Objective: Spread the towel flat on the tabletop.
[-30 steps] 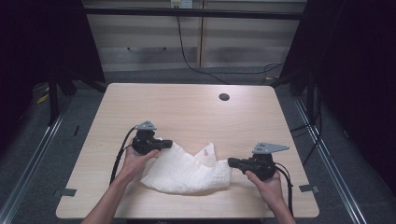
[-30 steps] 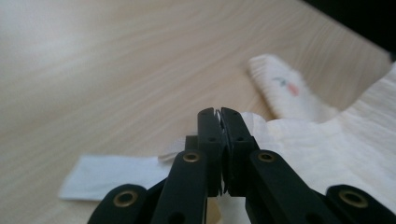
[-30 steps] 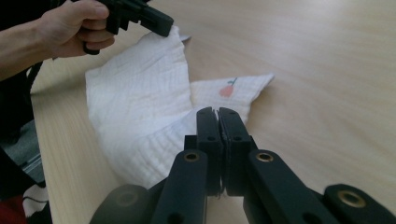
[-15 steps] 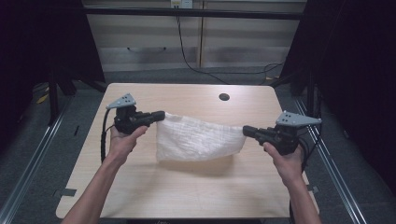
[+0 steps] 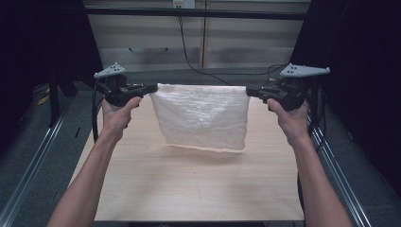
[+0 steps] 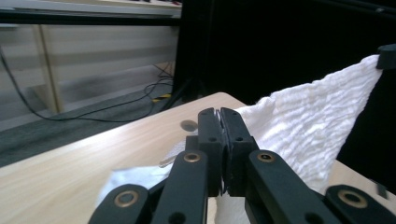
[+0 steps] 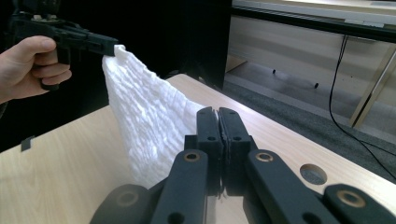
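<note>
**White cloth held stretched above the table**

A white cloth (image 5: 201, 116) with a crinkled, ribbed weave hung as a rough rectangle above the pale wooden table (image 5: 198, 189), its top edge pulled taut and its lower edge loose over the middle of the table. The left gripper (image 5: 152, 88) was clamped on the cloth's upper left corner, the right gripper (image 5: 249, 91) on its upper right corner. Each black, hard-edged gripper carried a grey three-cornered plate. A small round hole (image 7: 313, 173) sat in the tabletop near its far edge.
</note>
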The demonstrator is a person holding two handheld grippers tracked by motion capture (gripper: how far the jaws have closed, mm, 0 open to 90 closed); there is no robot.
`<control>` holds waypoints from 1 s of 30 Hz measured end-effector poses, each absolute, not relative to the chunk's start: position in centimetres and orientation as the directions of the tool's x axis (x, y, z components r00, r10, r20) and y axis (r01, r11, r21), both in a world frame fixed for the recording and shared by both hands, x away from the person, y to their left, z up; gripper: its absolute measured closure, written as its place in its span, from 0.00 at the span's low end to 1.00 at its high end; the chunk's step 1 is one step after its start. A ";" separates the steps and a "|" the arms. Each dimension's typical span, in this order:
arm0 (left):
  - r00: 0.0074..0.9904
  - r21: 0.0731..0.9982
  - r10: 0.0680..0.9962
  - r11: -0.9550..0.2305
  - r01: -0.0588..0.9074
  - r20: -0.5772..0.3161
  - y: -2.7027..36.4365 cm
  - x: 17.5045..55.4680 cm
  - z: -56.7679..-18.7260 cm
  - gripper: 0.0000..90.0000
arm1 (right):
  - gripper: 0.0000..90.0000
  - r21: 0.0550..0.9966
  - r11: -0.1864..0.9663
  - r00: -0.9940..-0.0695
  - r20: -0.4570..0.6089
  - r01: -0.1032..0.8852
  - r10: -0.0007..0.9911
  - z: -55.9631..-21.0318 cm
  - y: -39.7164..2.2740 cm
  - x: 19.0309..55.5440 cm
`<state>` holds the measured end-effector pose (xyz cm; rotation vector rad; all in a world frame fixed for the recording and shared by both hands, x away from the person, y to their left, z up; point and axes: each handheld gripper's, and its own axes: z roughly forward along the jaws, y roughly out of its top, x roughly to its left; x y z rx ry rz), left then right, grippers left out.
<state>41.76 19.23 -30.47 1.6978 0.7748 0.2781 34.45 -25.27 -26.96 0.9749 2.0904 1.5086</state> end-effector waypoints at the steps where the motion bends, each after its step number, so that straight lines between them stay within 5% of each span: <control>1: 0.750 0.936 0.625 -0.085 0.341 -0.216 19.3 42.0 -30.1 0.98 | 0.98 0.933 0.176 -0.683 0.093 0.314 0.725 -26.8 -25.2 34.9; 11: 0.773 0.950 0.619 -0.136 0.280 -0.139 18.6 40.5 -30.5 0.98 | 0.98 0.935 0.102 -0.682 0.169 0.339 0.712 -29.6 -26.0 35.9; 30: 0.802 0.940 0.572 -0.148 0.307 -0.172 19.7 33.3 -39.6 0.98 | 0.98 0.882 0.140 -0.701 0.251 0.449 0.667 -40.0 -25.6 27.7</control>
